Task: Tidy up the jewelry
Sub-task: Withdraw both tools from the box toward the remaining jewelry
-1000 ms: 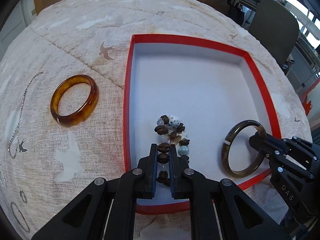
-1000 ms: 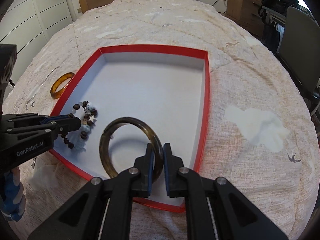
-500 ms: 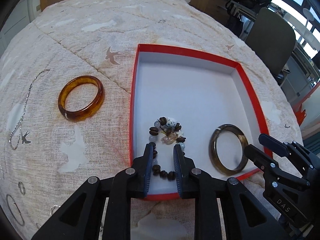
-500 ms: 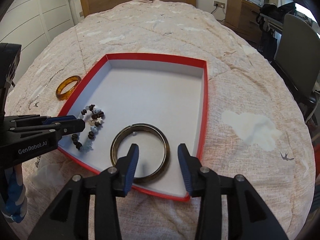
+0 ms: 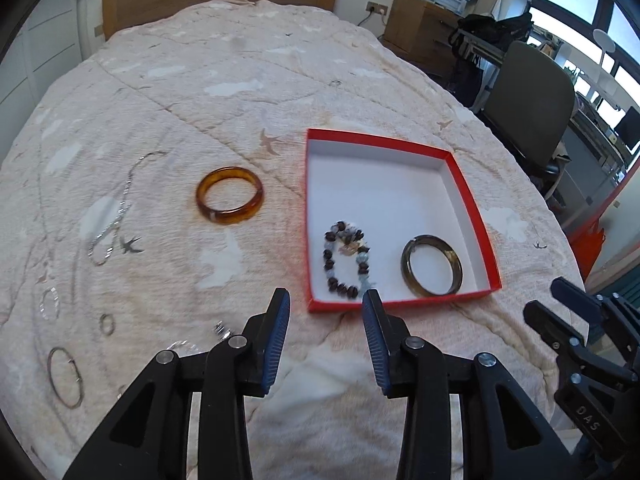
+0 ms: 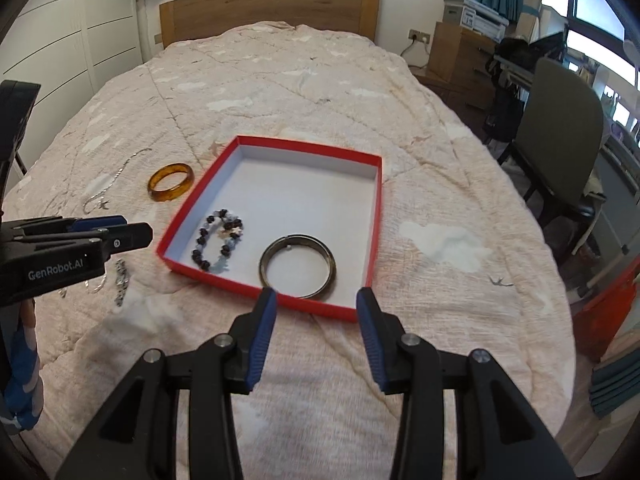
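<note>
Left wrist view alone shows small hoop rings (image 5: 64,376) and thin loops at lower left of the frame on the bedspread (image 5: 224,56); right wrist view alone shows the whole headboard (image 6: 268,8) at top and a dark chain piece (image 6: 121,282) lying near the left gripper's tips. Left gripper (image 5: 325,312) wide open, holding nothing, touching nothing, held over the bedspread just short of the near rim of the red box (image 5: 476,216). Right gripper (image 6: 316,310) also wide open and empty, fingers apart at the box's near edge, above the quilt. Inside the box, near its front: beaded bracelet (image 5: 346,260) at front left, dark bangle (image 5: 432,266) at front right, apart from each other. Amber bangle (image 5: 229,195) lies flat on the bedspread left of the box, outside it. Silver chain necklace (image 5: 116,216) stretches further left, mid-left of the frame. Grey chair (image 5: 532,108) and wooden cabinet (image 5: 420,28) at upper right, beside the bed. Nothing lies between either gripper and the box.
</note>
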Demonstrator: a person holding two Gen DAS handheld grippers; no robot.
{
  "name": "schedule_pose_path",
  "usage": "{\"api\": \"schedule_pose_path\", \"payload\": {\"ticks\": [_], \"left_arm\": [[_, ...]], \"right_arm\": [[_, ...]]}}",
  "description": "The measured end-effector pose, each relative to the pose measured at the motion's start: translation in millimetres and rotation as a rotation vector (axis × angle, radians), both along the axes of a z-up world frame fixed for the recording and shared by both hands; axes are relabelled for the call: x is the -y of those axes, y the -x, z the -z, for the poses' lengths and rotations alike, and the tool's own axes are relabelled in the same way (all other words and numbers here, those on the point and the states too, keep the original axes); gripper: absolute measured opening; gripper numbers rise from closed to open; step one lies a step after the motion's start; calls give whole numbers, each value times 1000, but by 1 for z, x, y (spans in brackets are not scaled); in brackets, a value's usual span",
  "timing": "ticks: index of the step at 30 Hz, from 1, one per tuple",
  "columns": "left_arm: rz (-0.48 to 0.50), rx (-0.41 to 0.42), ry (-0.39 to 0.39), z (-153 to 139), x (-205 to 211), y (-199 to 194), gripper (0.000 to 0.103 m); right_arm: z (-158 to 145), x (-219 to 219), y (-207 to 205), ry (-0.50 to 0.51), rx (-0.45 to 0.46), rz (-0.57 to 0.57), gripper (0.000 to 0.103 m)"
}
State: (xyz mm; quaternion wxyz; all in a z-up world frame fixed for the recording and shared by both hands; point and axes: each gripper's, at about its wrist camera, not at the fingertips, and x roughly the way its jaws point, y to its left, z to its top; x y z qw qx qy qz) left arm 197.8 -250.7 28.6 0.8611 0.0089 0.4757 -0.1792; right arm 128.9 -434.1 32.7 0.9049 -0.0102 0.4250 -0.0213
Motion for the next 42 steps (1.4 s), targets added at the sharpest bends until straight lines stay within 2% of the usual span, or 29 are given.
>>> {"api": "schedule_pose_path", "payload": {"ticks": [5,14,20,26,30,37,42], "left_arm": [[-43,12,-16,-7,-31,23,38],[-136,45,-44,-16,-98,58,38],[-204,39,-44,-16,-144,68,38],[-262,41,-59,-14,-184,74,47],[-324,35,-58,-9,-216,75,50],[-441,-18,-59,16,-281,80,51],[-455,-69,-30,37,-300,77,49]], "right_arm": [[-21,-28,24,20,21,-55,45],[-52,-87,59,78,82,-178,46],[-62,-114,66,92,97,-230,46],[-61,-143,64,100,87,-287,46],[-49,-152,59,43,56,-311,46],[-11,-147,40,-217,-9,-324,46],[19,-156,14,-278,-67,-322,46]]}}
